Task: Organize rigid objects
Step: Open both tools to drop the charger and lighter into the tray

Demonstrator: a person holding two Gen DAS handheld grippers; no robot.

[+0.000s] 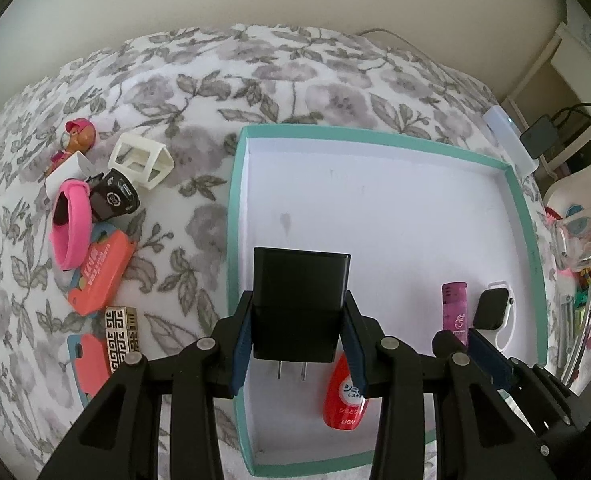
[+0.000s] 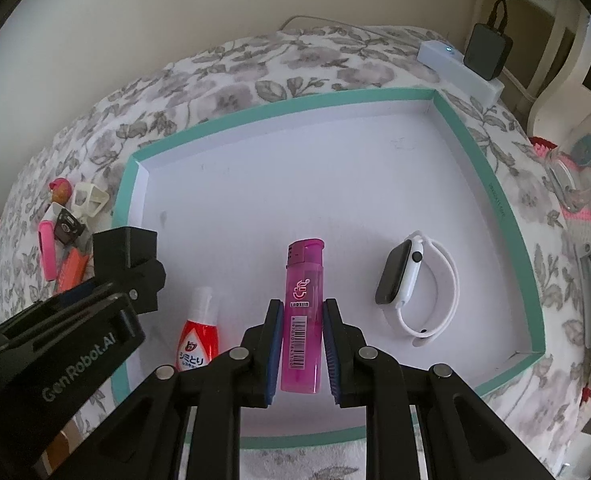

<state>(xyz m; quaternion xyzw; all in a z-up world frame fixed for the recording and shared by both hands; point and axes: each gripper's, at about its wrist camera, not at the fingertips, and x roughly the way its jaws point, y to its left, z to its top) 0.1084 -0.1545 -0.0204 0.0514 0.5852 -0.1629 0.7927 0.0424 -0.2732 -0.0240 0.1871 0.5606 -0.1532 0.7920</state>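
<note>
Floral fleece covers the bed point(image 1: 199, 92), and a shallow teal-rimmed box point(image 1: 529, 216) with a smooth white floor sits on it toward the right edge.

The left gripper point(image 1: 298, 334) has its jaws clamped on a black charger point(image 1: 301, 292), a matte hard block with two metal prongs pointing back toward the camera, hanging above the box's near left corner. The right gripper point(image 2: 302, 346) has its jaws shut on a pink lighter point(image 2: 302, 320), a glossy translucent stick, above the box's near edge.

Already lying in the box are a small red bottle point(image 2: 197, 336) and a white watch point(image 2: 407, 284) with a dark glass face and a looped rubbery strap.

Risks, as I judge them:
- The charger hangs directly over the bottle; let go here, it would land on it, knock it aside, or settle tilted.
- The lighter's slick plastic is pinched only at its lower half, so it could pivot or slip between the pads.
- Both grippers work close together, so they could collide over the near edge.
- The soft fleece could let the box tip under a hard push.

Outside, near the bed's left edge, wait a pink band point(image 1: 69, 224), an orange case point(image 1: 97, 272) and a white frame point(image 1: 141, 160).
</note>
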